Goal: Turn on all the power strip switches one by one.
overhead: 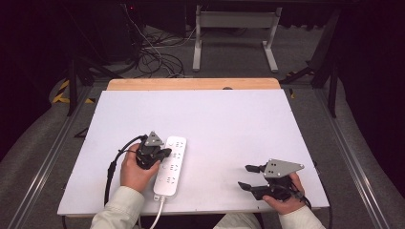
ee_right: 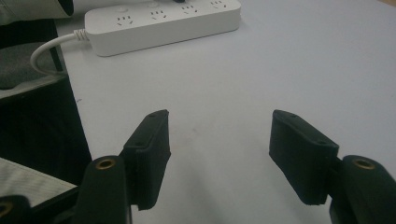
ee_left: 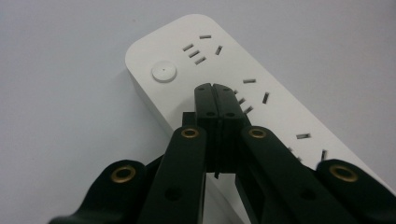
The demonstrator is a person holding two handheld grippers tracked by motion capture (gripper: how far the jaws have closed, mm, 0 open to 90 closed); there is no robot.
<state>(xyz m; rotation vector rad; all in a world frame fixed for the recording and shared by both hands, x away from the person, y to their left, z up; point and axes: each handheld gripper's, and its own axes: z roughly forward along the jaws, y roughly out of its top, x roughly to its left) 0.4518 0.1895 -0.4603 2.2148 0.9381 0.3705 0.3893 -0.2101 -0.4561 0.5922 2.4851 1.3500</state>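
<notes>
Left claw [ee_left: 215, 91] has its two jaws pressed fully together with nothing between them, and its tip is over the white power strip [ee_left: 261, 93], just behind the round button [ee_left: 164, 72]; if it touches, I cannot tell. Right claw [ee_right: 217, 154] rests well apart on the white surface [overhead: 229, 124], jaws wide open and empty, with the strip far ahead of it.

Bright even table light, dark surroundings

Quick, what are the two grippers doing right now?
Left gripper: shut, holding nothing, tips over the power strip.
Right gripper: open, holding nothing, above the table.
</notes>
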